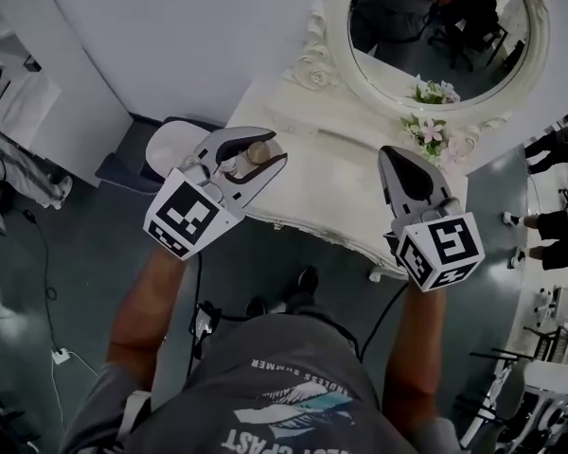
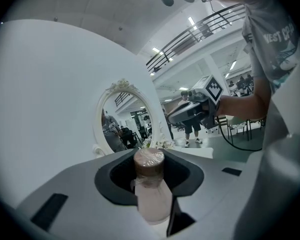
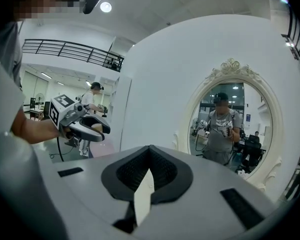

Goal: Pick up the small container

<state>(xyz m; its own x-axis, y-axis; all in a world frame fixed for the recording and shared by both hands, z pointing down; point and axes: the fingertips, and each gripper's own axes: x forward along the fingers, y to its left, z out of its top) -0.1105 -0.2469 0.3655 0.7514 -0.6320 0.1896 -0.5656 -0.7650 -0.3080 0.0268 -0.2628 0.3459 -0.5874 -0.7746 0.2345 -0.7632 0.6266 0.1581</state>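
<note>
The small container [image 1: 249, 157] is a pale pink bottle with a brown cap. My left gripper [image 1: 257, 159] is shut on it and holds it in the air over the left end of the white vanity table [image 1: 336, 192]. In the left gripper view the container [image 2: 151, 186] stands upright between the jaws, cap toward the tips. My right gripper [image 1: 390, 155] hovers over the table's right part with its jaws shut and nothing in them. In the right gripper view those jaws [image 3: 150, 151] meet at a closed tip.
An oval mirror [image 1: 434, 36] in an ornate white frame stands at the back of the table, with a small bunch of flowers [image 1: 426, 129] at its foot. A pale stool [image 1: 170, 145] sits left of the table. Cables trail on the dark floor [image 1: 52, 353].
</note>
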